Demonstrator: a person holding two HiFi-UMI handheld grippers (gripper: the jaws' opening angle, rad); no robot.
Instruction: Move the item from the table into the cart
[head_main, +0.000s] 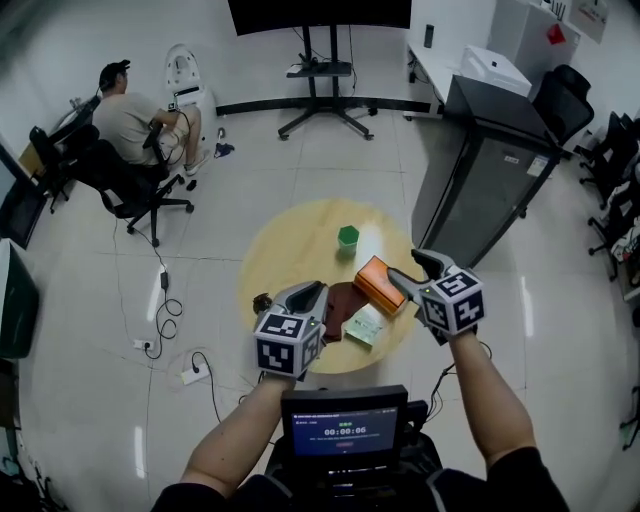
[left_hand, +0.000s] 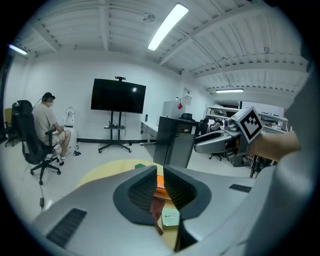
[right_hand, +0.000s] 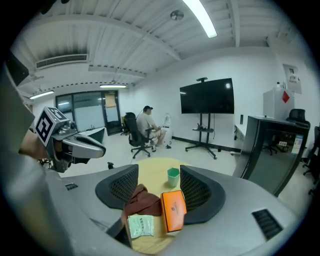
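One lit screen (head_main: 343, 425) sits nearest, below and between the person's forearms. Just beyond it the left hand-held gripper (head_main: 312, 291) (left_hand: 160, 172) hangs over the near left edge of the round yellow bench (head_main: 290, 250), its jaws only a narrow slit apart with nothing between the pads. The right hand-held gripper (head_main: 413, 268) (right_hand: 159, 171) hangs over the near right edge, jaws well apart and empty. All the loose things lie on the bench. A pale green packet (head_main: 366, 326) (right_hand: 139, 226) is closest to the near edge, touching a crumpled brown cloth (head_main: 345, 305) (right_hand: 141, 200) on its left. An orange box (head_main: 380, 285) (right_hand: 172, 211) lies flat just right of the cloth, near the right edge and right below the right hand-held gripper's jaws. A small dark thing (head_main: 262, 302), too small to make out, sits at the left edge. A green cup (head_main: 347, 238) (right_hand: 173, 176) stands upright towards the middle, apart from the rest. Beyond the right edge stands a dark cabinet (head_main: 485, 170). Farther off, a person (head_main: 130, 120) sits in an office chair at the left, and a large black display (head_main: 320, 12) stands on a stand at the far wall.
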